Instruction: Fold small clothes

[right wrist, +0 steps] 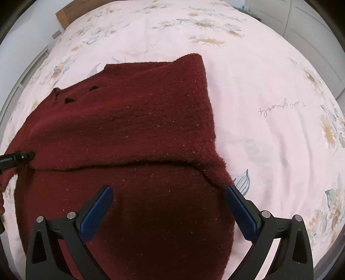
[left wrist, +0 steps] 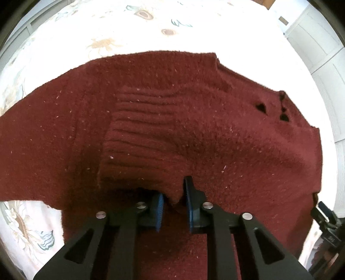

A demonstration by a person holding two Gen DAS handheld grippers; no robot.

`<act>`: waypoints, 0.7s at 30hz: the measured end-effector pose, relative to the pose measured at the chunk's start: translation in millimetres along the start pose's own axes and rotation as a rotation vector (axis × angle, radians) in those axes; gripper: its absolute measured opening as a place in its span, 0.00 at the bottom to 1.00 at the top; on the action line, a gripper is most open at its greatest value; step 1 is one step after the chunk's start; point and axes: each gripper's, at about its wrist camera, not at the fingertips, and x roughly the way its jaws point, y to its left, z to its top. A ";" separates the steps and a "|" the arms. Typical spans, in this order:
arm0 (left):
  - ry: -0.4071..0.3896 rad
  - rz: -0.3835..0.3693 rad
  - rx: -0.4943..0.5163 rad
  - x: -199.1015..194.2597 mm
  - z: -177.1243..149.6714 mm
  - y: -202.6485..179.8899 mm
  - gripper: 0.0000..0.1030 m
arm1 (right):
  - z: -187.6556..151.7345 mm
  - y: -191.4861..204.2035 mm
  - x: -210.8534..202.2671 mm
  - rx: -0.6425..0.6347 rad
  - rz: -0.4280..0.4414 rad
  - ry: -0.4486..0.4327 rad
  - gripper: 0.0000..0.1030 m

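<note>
A dark red knit sweater lies on a bed with a floral sheet. Its ribbed cuff lies folded over the body. My left gripper is shut on the corner of that cuff, blue pads pinching the knit. In the right wrist view the sweater has one side folded over, with a fold edge running across. My right gripper is open, jaws wide apart just above the sweater's lower part, holding nothing. The left gripper's tip shows at the left edge.
The floral sheet spreads wide to the right of the sweater and beyond it. A wooden headboard is at the far end. White wardrobe doors stand beside the bed. The right gripper shows at the left view's right edge.
</note>
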 end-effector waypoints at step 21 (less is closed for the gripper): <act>-0.017 0.113 0.071 -16.0 -15.3 18.0 0.71 | 12.0 25.0 -11.5 -0.070 -0.009 -0.041 1.00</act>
